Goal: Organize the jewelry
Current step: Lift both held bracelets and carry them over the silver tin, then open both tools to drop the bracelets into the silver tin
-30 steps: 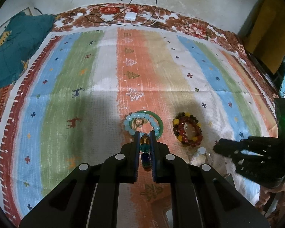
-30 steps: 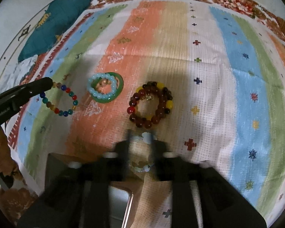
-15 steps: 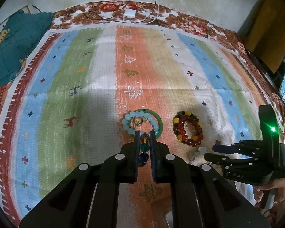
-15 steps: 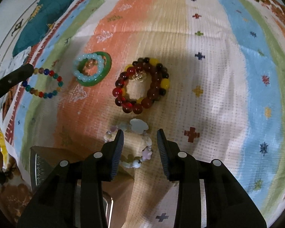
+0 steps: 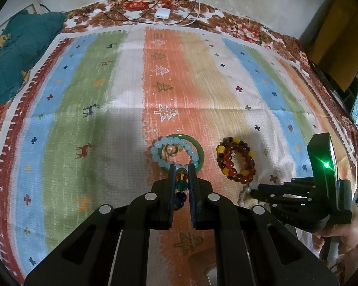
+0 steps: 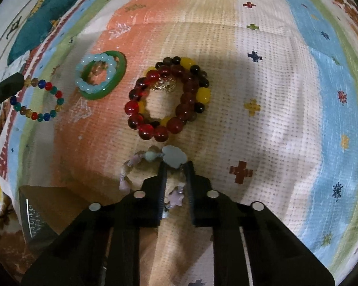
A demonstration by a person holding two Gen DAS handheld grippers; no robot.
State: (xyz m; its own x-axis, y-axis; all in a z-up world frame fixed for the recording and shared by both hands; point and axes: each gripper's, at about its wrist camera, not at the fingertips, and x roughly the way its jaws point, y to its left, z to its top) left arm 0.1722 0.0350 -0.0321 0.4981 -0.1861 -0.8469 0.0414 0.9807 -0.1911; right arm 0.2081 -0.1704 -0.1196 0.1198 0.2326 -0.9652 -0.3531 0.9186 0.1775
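Left gripper clamping a multicoloured bead bracelet over the striped cloth, right gripper just closing its fingers around a pale charm bracelet — pads meeting its beads — lying beside a red-and-yellow bracelet, green bangle sitting just ahead of the left fingers.

4 beaded bracelets, 1 green bangle, 2 tools, 1 striped cloth.

Glossy glass-like red bead bracelet on coarse woven striped cloth.
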